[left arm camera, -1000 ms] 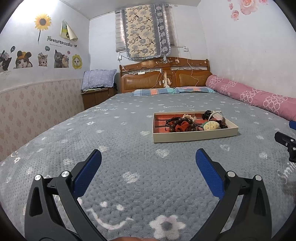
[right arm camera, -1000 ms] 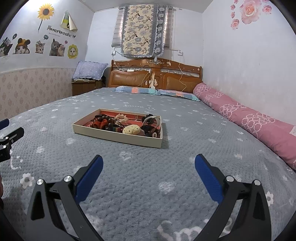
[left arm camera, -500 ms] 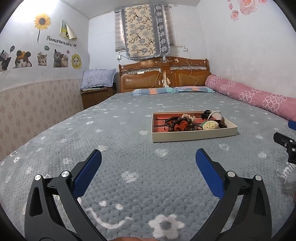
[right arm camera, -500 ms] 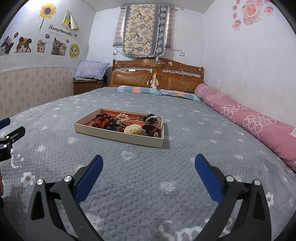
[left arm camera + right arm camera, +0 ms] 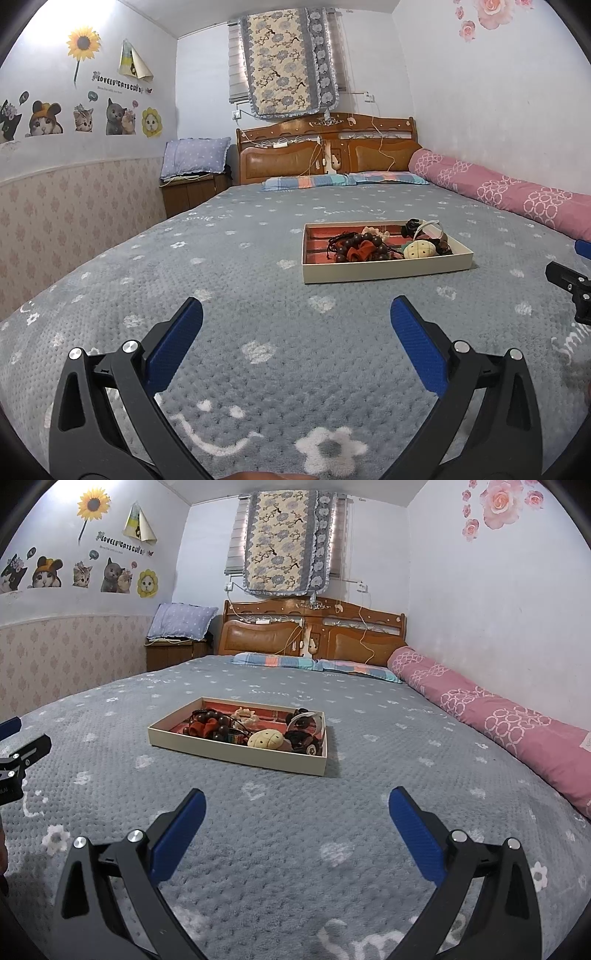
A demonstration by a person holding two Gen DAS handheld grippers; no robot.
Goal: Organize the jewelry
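Left claw [image 5: 295, 321] is spread wide, nothing held; right claw [image 5: 297, 808] likewise spread and empty. Both are held low over the grey flower-patterned bed blanket [image 5: 221, 266], well short of the work.

The shallow cream cardboard tray with red lining [image 5: 236, 755] is seen mid-bed, ahead of both claws: right of centre in the left view, left of centre in the right view. All jewellery is piled inside it: a dark brown wooden bead bracelet [image 5: 208, 722] with an orange fabric piece at the left, a pale beaded ring [image 5: 245, 713] at the far side, a cream round stitched plush charm [image 5: 265, 739] near the front wall, and black flower-shaped pieces [image 5: 304, 736] at the right end. Items are tangled and overlapping; exact count cannot be told.

Progress is judged as nil: nothing sorted, nothing lifted. Approach, separation and placement are all left.
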